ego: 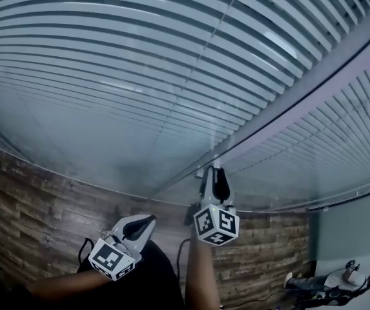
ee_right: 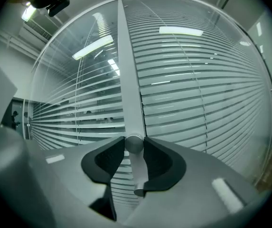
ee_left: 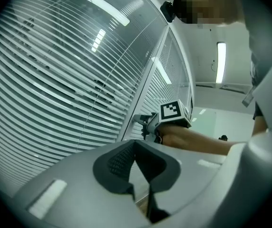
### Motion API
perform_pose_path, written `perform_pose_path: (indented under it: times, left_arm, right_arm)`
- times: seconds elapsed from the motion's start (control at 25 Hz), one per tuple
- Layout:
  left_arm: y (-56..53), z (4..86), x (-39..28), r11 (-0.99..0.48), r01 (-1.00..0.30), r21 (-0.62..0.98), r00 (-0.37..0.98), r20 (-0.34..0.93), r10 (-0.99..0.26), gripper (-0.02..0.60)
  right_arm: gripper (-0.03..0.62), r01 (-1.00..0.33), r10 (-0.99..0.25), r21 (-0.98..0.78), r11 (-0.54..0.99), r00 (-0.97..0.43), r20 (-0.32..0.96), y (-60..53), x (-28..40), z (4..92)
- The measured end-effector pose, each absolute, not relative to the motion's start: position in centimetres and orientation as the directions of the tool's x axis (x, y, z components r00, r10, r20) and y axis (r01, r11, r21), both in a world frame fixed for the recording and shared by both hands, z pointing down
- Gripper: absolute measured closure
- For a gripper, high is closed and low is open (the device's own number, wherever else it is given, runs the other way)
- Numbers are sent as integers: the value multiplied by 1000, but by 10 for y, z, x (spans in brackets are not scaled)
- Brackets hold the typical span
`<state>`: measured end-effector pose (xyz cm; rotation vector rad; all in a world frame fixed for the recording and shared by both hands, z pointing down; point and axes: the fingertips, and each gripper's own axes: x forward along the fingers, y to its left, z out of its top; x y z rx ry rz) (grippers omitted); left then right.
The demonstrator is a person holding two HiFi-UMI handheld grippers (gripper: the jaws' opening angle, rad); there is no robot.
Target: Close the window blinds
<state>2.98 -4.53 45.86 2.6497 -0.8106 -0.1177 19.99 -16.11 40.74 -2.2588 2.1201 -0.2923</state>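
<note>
**Though the knob is gripped, slats stand open**

Head view: blinds [ego: 139, 76] fill the panes ahead with gaps between slats, so closing looks barely begun. The right gripper [ego: 217, 173] reaches the window post [ego: 301, 95], and the left gripper [ego: 147, 222] hangs low.
Left gripper view: jaws together, empty.
Right gripper view alone shows jaws clamped on the post's round knob [ee_right: 134, 143].

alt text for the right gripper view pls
The right gripper has its tongs closed on a round knob on the pale vertical frame post between two glass panes. Horizontal blind slats fill both panes, and ceiling lights reflect in the glass.
</note>
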Motion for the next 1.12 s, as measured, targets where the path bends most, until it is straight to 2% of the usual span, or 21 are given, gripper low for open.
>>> perform_pose_path:
  times: [0.16, 0.36, 0.52, 0.8, 0.96, 1.04, 1.12]
  left_arm:
    - [-53, 454, 33, -742, -560, 370, 805, 30, -593, 581]
    - [-50, 453, 41, -727, -580, 367, 789, 28, -614, 581]
    - [-42, 470, 41, -699, -607, 379, 768, 54, -638, 581]
    - [-37, 475, 57, -693, -655, 301, 735, 42, -676, 581]
    - [-44, 467, 54, -664, -677, 318, 707, 30, -706, 581]
    - [-43, 466, 55, -666, -671, 325, 711, 30, -702, 581]
    - [-45, 467, 54, -680, -660, 318, 724, 27, -690, 581]
  right_arm:
    - [467, -996, -991, -82, -48, 37, 130, -163, 200, 407]
    - [467, -994, -990, 105, -13, 28, 139, -162, 195, 409]
    - [467, -961, -980, 278, 17, 39, 194, -160, 183, 418]
    - [468, -859, -987, 510, 33, 51, 150, -161, 186, 417]
    - [465, -888, -989, 456, 60, 10, 150, -164, 186, 411]
    - [462, -942, -988, 327, 80, -30, 154, -161, 187, 410]
    - [407, -981, -989, 164, 100, -80, 125, -157, 184, 408]
